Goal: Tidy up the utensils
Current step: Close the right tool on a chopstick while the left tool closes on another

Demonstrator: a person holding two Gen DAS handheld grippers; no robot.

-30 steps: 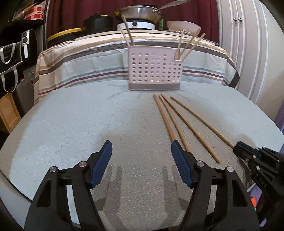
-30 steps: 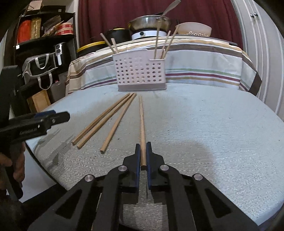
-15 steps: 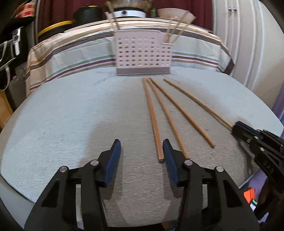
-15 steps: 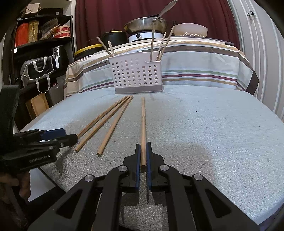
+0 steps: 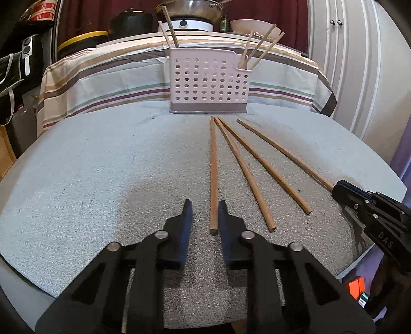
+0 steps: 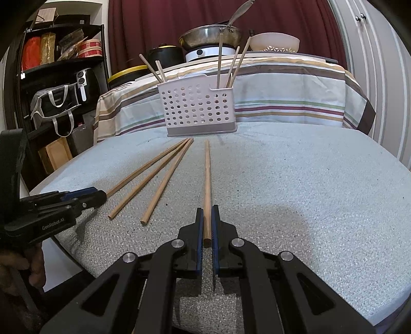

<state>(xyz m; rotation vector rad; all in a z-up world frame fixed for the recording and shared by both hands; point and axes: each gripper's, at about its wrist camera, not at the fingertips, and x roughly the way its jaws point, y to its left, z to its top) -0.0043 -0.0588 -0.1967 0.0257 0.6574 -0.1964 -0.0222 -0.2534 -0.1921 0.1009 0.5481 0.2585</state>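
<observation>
left gripper (image 5: 203, 209) | fingers narrowed | now straddling leftmost chopstick (image 5: 213, 174)

Behind the table (image 5: 77, 179), covered in pale speckled foam, we see a counter draped with a striped cloth (image 6: 295, 102). On it we note a steel pan (image 6: 210, 38) atop a white cooker (image 6: 205, 54), a cream colander bowl (image 6: 274, 42), a black pot (image 6: 164, 52) and a yellow-rimmed lid (image 5: 82, 41). At left we find a dark shelf (image 6: 64, 66) with packets, a black appliance (image 6: 84, 82) and a black tote bag (image 6: 54, 102). Maroon curtain (image 6: 154, 23) behind; white cabinet doors (image 5: 346, 64) at right.
</observation>
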